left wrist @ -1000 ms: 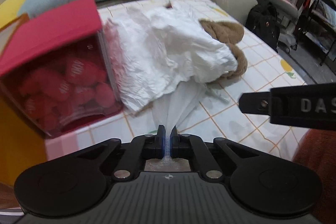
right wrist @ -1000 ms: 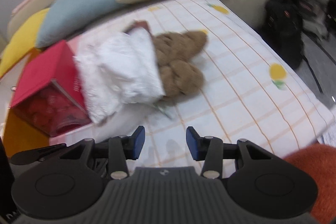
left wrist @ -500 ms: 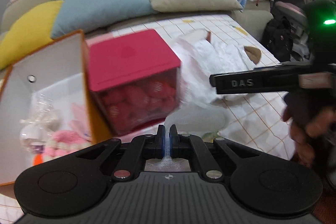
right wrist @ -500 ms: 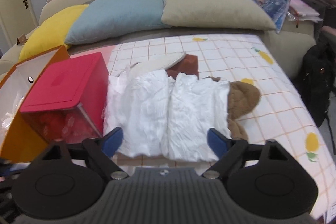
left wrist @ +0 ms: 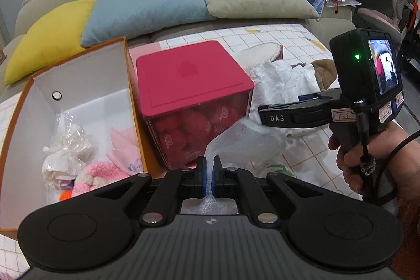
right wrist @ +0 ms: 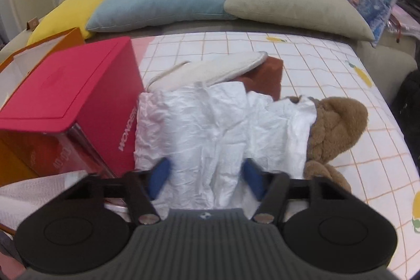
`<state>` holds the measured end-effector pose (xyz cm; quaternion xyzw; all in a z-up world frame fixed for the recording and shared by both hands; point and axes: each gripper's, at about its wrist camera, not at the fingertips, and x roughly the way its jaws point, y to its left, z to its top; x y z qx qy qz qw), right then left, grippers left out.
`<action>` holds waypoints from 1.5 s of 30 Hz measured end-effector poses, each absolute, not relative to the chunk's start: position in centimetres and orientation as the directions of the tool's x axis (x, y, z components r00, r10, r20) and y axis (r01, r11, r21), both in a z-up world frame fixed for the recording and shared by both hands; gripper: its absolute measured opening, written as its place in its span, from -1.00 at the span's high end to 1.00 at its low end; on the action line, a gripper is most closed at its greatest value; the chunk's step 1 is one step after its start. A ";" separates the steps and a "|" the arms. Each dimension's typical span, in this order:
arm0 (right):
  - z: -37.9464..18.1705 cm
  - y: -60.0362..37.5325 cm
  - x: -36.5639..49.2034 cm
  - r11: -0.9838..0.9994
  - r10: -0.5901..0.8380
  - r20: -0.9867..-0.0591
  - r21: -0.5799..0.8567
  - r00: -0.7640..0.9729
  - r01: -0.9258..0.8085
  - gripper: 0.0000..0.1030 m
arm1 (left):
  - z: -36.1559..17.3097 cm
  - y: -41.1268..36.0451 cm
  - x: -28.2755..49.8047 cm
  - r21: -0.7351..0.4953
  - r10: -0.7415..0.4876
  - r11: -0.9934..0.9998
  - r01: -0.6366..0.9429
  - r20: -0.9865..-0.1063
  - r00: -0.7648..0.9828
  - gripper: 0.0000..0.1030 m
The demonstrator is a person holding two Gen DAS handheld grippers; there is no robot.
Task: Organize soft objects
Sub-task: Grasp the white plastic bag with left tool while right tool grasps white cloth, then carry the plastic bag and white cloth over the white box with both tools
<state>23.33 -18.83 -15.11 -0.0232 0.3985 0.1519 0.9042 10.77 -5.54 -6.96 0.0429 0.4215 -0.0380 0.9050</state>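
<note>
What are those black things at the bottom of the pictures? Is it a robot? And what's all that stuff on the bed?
It isn't a robot. A person holds a grabber tool in each hand, and each tool has a camera looking out along its two fingers. One picture comes from the left gripper, the other from the right gripper.

The left gripper is pinched shut on a thin white foam sheet. The right gripper is open, with its blue pads on either side of crumpled white paper. In the left picture you can see the person's right hand holding that tool.

On the checked cover there is a red box, an orange box with soft pink and white things inside, and a brown plush toy partly under the paper. Pillows lie behind.
</note>
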 end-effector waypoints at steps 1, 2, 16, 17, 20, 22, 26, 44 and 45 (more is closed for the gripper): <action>-15.0 -18.7 23.0 0.950 0.254 -0.722 0.061 0.644 -0.306 0.26 | -7.0 -5.5 10.8 0.044 -0.034 0.993 0.106 -0.767 0.641 0.93; -14.9 -18.6 22.7 0.951 0.235 -0.713 0.029 0.660 -0.307 0.40 | -7.0 -5.5 10.8 0.041 -0.037 0.993 0.106 -0.767 0.641 0.93; -7.7 -20.9 16.4 0.959 0.273 -0.687 0.134 0.673 -0.251 0.87 | -6.0 -3.5 9.7 -0.050 -0.093 0.995 0.085 -0.759 0.645 0.93; -7.3 -20.8 15.7 0.958 0.271 -0.693 0.129 0.668 -0.255 0.87 | -5.9 -3.3 9.5 -0.057 -0.098 0.995 0.085 -0.759 0.644 0.93; -7.0 -20.9 14.0 0.936 0.343 -0.718 0.210 0.606 -0.281 0.87 | -5.6 -2.9 8.8 -0.076 -0.111 0.994 0.082 -0.756 0.645 0.93; -7.6 -21.4 13.3 0.904 0.428 -0.722 0.334 0.544 -0.268 0.87 | -5.6 -2.6 8.5 -0.085 -0.117 0.993 0.080 -0.755 0.645 0.93; -10.4 -21.1 13.1 0.927 0.374 -0.807 0.318 0.458 -0.197 0.87 | -5.8 -2.4 8.4 -0.104 -0.130 0.991 0.078 -0.761 0.636 0.93; -9.5 -20.0 12.4 0.992 0.053 -0.801 -0.027 0.597 -0.125 -0.09 | -6.1 -3.3 7.9 -0.115 -0.167 0.986 0.123 -0.761 0.627 0.91; -9.4 -19.7 12.2 0.989 0.072 -0.792 -0.023 0.606 -0.148 -0.16 | -6.1 -3.3 7.9 -0.115 -0.168 0.986 0.124 -0.760 0.628 0.91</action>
